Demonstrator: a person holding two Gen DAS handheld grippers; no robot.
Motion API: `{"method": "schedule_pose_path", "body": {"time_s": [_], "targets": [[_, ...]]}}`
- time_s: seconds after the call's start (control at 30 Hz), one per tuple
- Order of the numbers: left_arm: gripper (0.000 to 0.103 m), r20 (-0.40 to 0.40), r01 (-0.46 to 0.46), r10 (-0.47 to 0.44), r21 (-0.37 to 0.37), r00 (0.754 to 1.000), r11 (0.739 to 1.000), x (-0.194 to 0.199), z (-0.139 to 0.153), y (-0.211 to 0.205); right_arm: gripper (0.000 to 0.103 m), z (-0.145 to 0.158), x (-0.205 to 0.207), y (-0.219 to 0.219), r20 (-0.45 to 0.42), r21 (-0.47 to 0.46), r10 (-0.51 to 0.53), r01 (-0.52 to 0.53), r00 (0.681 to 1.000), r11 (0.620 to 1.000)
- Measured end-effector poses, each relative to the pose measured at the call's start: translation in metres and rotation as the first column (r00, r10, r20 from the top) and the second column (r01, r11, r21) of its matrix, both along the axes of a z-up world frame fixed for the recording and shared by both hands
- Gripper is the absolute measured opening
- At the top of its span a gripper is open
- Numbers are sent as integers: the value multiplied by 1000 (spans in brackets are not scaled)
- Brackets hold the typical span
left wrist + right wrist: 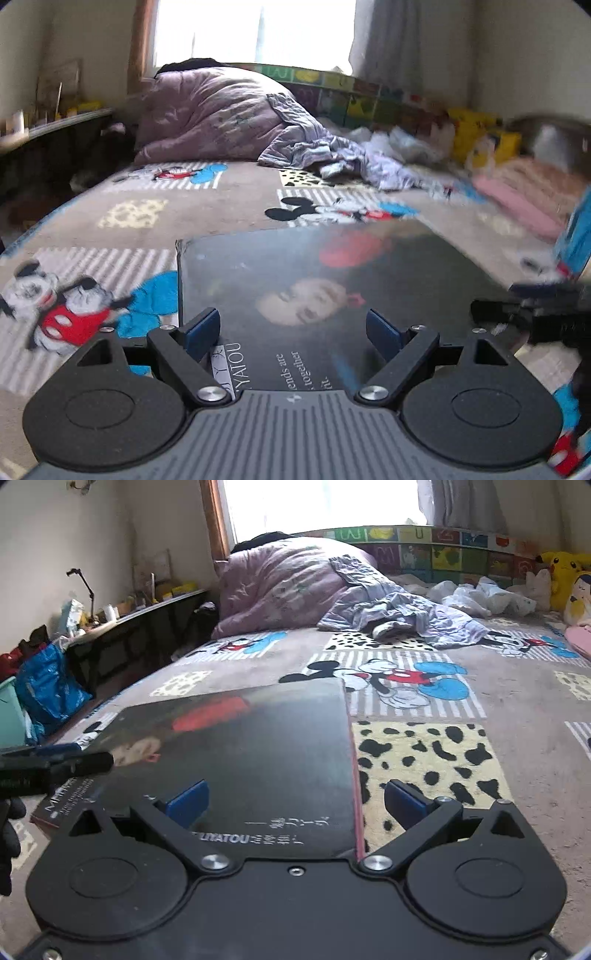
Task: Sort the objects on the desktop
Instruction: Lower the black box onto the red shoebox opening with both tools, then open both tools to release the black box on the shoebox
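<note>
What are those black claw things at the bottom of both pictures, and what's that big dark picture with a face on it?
Those claws are two grabbing tools; a person holds one in each hand. Each tool has a tiny camera looking out along its two fingers, so one picture comes from the left gripper and the other from the right gripper. Both are open, holding nothing. The dark thing is a book lying flat on a Mickey Mouse blanket on a bed. Further back are a bunched pink quilt and yellow plush toys.
</note>
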State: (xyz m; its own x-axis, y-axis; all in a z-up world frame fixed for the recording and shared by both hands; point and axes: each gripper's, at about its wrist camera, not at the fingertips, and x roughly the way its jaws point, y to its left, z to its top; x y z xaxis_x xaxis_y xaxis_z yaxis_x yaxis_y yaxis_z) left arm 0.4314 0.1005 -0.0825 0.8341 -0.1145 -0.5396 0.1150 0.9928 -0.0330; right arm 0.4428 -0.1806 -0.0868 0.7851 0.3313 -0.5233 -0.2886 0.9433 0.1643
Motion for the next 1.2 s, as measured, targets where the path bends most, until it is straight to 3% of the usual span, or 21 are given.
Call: {"method": "schedule_pose_path", "body": {"time_s": [0.17, 0.37, 0.67, 1.2], "targets": [[87, -42, -1, 2, 43, 999, 999, 2, 1, -8, 102, -4, 4, -2, -33, 2, 8, -8, 999, 1000], [87, -72, -22, 24, 27, 997, 999, -11, 6, -14, 102, 7, -5, 3, -42, -69, -10, 7, 999, 998], [87, -93, -104, 103, -5, 990, 995, -61, 17, -17, 102, 30, -55, -1, -43, -72, -39, 35, 998, 997], [87, -39, -185, 186, 32, 982, 982, -160, 50, -38, 102, 62, -148, -4, -14, -58, -57, 56, 998, 997]]}}
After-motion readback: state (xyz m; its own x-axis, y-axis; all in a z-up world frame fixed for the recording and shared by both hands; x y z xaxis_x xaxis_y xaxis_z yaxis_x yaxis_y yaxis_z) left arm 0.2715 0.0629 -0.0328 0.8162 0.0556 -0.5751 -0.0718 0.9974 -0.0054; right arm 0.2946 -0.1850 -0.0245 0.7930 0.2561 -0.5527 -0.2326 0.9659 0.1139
